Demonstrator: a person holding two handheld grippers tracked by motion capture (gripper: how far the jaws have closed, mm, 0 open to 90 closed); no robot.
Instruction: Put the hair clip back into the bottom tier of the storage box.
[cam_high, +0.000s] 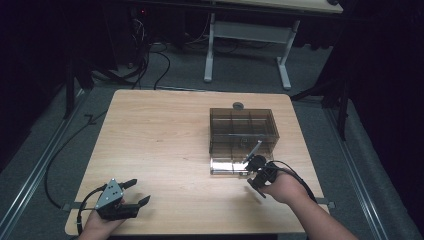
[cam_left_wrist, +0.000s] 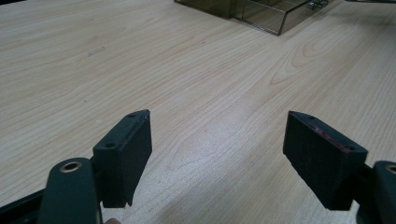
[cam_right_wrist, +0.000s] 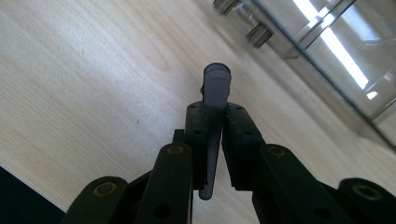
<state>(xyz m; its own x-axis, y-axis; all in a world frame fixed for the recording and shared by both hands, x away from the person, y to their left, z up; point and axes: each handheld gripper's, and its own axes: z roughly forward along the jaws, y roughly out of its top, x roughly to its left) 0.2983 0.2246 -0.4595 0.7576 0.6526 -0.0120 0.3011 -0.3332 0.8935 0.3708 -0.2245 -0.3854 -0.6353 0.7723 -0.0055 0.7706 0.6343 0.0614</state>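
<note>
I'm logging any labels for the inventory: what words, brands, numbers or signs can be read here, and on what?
None: no readable text on the grey pen-like stick clamped in the right hand-held gripper, on the smoky clear compartment box, on the open left hand-held gripper, or on the wooden table.
The small red light in the dark background carries no legible marking.

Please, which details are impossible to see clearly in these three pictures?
- High view: what the grey stick is; too small, partly against the box.
- High view: the contents of the smoky compartment box; tinted walls and dim light.
- Right gripper view: the stick's lower end, hidden between the right gripper pads.
- Left gripper view: the box, cut off by the top edge.
- High view: the small round thing behind the box, too small.
</note>
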